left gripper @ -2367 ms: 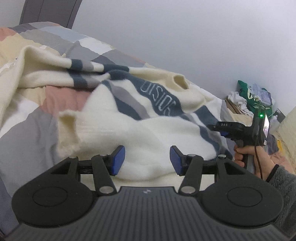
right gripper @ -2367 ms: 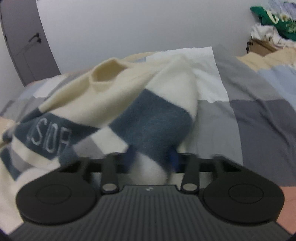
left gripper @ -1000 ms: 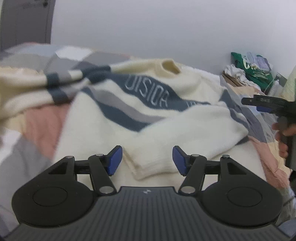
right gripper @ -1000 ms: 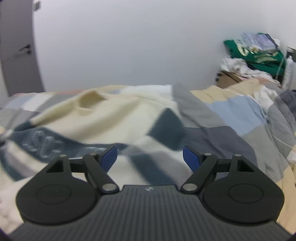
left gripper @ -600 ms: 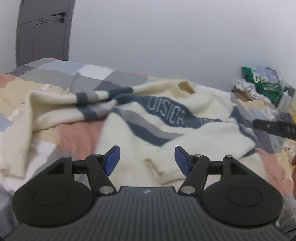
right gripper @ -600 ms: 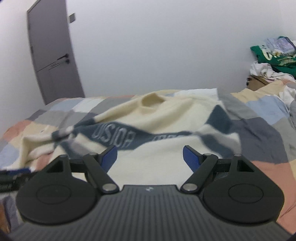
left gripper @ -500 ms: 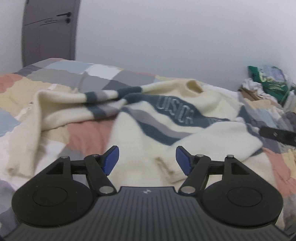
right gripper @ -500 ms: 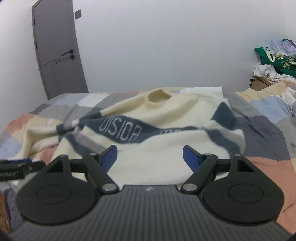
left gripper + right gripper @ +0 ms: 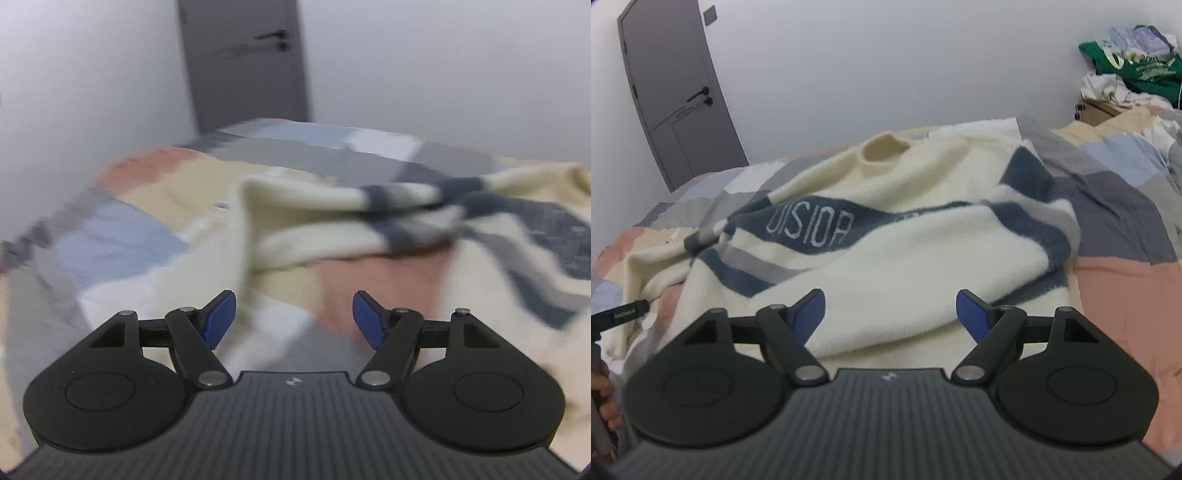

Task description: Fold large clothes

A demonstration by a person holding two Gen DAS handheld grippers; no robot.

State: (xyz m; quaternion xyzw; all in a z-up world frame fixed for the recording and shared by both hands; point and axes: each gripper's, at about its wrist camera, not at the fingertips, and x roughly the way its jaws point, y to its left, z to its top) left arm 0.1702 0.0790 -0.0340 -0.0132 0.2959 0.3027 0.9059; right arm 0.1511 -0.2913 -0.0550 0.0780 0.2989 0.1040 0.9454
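Note:
A cream sweater [image 9: 886, 236] with navy and grey stripes and white lettering lies face up on the patchwork bedspread [image 9: 1119, 280]. One sleeve is folded across its chest. The other sleeve [image 9: 332, 218] stretches out to the left, blurred in the left wrist view. My left gripper [image 9: 293, 317] is open above the bedspread just in front of that sleeve, nothing between its blue pads. My right gripper [image 9: 890, 314] hangs open over the sweater's lower body, holding nothing. The left gripper's tip [image 9: 624, 314] shows at the far left of the right wrist view.
A grey door [image 9: 676, 96] stands in the back left corner, with a white wall behind the bed. A heap of clothes with a green garment [image 9: 1134, 62] sits on a box at the back right. A hand [image 9: 602, 395] holds the left tool.
The left gripper swung left, from the sweater's body and folded sleeve to the outstretched sleeve; its jaws stand slightly wider. The right gripper's view shifted left from the sweater's right side to its middle.

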